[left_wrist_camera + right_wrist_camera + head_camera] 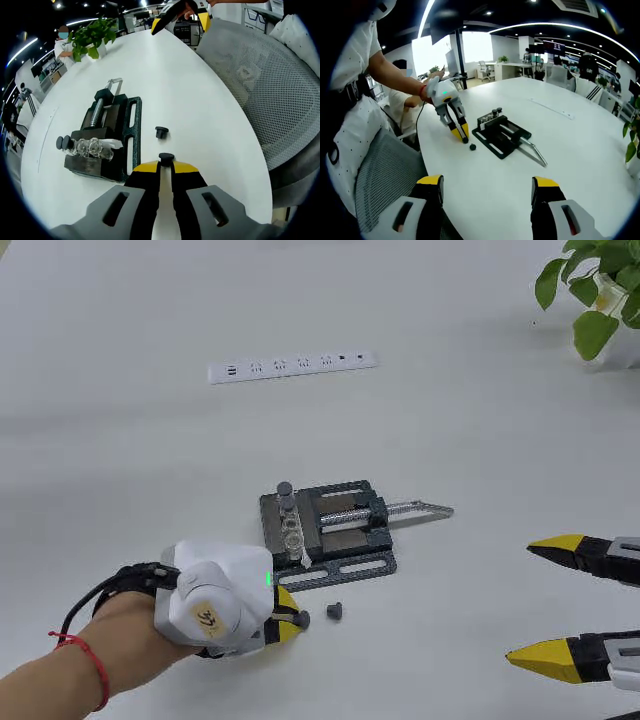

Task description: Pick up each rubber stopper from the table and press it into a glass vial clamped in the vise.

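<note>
Left tongs (pixel 166 165): clamped on one rubber stopper (pixel 166 158), lower centre of frame.
Right tongs (pixel 487 186): apart, holding nothing.
Spare stopper (pixel 161 132): on the tabletop (pixel 195 90), just beside the vise (pixel 107 125).
Handling advice: bring the held stopper upright over an uncapped vial (pixel 94 146), centre it, then press straight down.

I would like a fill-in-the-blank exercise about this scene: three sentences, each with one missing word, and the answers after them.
1. The left gripper is shut on a rubber stopper, while the jaws of the right gripper stand ____.
2. The glass vials stand in a row, clamped in the ____.
3. On the white table, ____ loose stopper lies near the left gripper.

Missing words: open; vise; one.
</note>
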A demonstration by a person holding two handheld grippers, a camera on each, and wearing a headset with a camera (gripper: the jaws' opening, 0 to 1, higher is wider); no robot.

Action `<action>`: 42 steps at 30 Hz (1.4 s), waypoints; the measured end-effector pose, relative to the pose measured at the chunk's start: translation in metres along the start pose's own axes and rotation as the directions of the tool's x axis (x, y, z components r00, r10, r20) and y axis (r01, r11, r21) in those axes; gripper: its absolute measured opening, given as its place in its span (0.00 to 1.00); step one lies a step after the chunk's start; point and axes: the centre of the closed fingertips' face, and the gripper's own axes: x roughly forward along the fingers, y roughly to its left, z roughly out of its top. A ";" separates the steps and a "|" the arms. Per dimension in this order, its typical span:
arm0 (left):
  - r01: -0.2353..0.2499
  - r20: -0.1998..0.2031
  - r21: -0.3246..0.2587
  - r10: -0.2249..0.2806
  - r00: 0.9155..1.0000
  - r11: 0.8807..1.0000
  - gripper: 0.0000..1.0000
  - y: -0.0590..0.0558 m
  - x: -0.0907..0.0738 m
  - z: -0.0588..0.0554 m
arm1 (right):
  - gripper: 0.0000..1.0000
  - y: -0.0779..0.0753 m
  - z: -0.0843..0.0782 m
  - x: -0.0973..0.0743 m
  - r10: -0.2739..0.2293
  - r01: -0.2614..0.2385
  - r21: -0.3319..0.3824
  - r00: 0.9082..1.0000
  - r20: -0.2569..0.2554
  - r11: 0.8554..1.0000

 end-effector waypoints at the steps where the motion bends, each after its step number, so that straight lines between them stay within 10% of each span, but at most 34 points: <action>1: 0.000 0.001 -0.001 0.000 1.000 1.000 0.04 0.000 0.000 0.000 | 0.69 0.000 -0.001 0.000 0.001 -0.001 -0.001 1.000 -0.001 1.000; 24: -0.012 -0.002 -0.007 0.012 1.000 1.000 0.04 -0.002 0.002 0.003 | 0.70 0.012 0.001 0.007 0.027 -0.027 -0.017 0.999 -0.021 0.999; 42: -0.030 0.156 -0.200 0.062 0.986 0.979 0.04 -0.009 -0.027 0.044 | 0.68 0.024 0.037 0.021 0.079 -0.078 -0.090 0.997 0.007 0.993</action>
